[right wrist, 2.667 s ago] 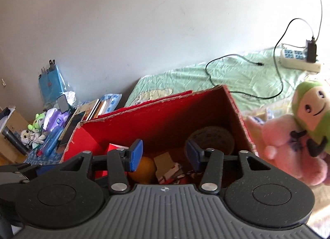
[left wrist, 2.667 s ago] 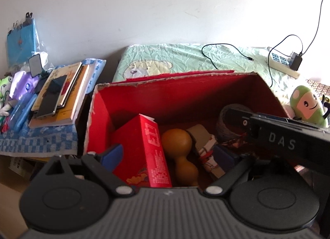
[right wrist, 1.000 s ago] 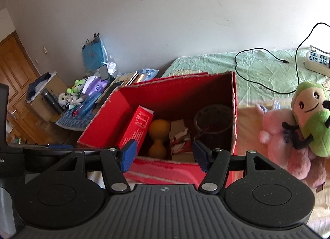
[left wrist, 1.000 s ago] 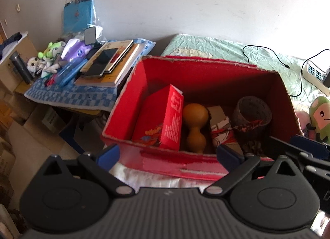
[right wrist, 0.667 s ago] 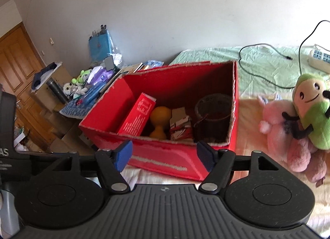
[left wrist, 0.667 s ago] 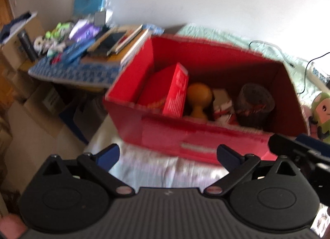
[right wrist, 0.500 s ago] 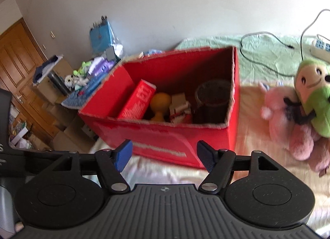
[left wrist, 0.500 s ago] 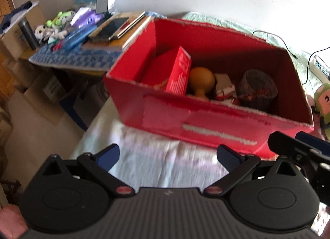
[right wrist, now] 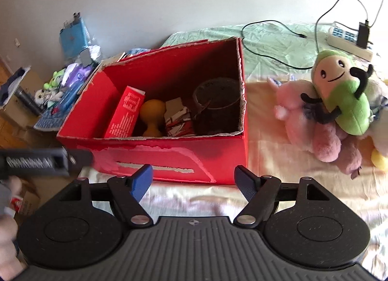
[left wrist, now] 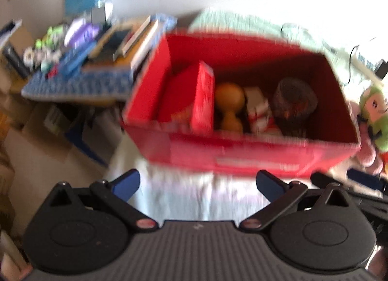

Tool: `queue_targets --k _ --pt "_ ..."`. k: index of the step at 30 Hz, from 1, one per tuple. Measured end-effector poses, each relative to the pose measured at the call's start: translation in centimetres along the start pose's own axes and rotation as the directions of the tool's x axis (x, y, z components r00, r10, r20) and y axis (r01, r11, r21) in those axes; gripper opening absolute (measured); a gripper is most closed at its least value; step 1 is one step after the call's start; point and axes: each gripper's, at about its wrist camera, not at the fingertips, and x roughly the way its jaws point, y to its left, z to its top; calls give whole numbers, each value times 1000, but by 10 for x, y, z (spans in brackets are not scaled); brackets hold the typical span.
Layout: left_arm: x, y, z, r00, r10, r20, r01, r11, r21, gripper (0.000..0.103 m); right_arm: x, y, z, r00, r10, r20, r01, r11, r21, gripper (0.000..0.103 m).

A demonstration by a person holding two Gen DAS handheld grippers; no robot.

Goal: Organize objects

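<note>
Two grippers were in view, both empty: left gripper [left wrist: 196, 184] with fingers spread wide, right gripper [right wrist: 194, 179] with fingers wide as well, both held over the pale bedsheet [right wrist: 278, 179] just short of the box. One red cardboard box [right wrist: 169, 160] sat on the bed, top open, front wall scuffed with torn white patches. Five things counted inside it, left to right: one red flat carton [right wrist: 126, 113] leaning tilted against the left wall, one orange gourd-shaped object [right wrist: 151, 116], one white-and-red small packet [right wrist: 178, 118], one dark round container [right wrist: 217, 101] in the right rear corner; the fifth could not be told apart, so four sure. Right of the box, apart from it, lay a plush pile: one green-and-cream plush [right wrist: 342, 89] on top of one pink plush [right wrist: 312, 121]. Left of the box, one cluttered desk [left wrist: 72, 84] with a blue checked cloth carried a stack of books [left wrist: 131, 41], count unclear from blur. Farthest, one black cable [right wrist: 274, 36] and one white power strip [right wrist: 346, 38] lay on the green sheet by the wall.
</note>
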Motion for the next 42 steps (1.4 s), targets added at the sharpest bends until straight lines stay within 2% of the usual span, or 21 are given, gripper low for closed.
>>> queue_targets --k 5,9,15,19,23,29,32,34,36,42 --pt "-8 14 26 997 -3 80 -1 999 44 102 -15 9 9 996 -39 78 34 998 61 76" --pt "-6 23 47 993 1 115 -8 998 57 102 -30 18 18 982 -89 167 80 995 62 76" --pt "-7 29 73 989 -24 143 15 998 64 102 -35 27 42 974 -129 189 113 989 96 76" --pt "-7 32 86 979 6 203 -24 996 85 102 -28 33 54 977 -132 167 110 985 136 76" --pt "-6 37 94 978 19 206 -37 996 84 102 -23 40 56 973 -162 164 143 982 122 76" --pt "-3 42 94 978 44 202 -57 996 63 102 -14 47 60 975 -159 155 148 986 81 77" --pt "1 44 90 983 34 179 -40 999 31 102 -11 49 59 972 -170 165 160 985 69 79" --pt "7 41 89 987 26 159 -34 998 48 102 -7 49 57 977 -151 153 144 988 56 81" --pt "11 36 88 987 50 154 -60 997 58 102 -2 50 59 980 -139 139 135 990 34 81" --pt "16 28 82 986 59 156 -71 995 73 102 6 51 65 980 -136 144 135 991 19 81"
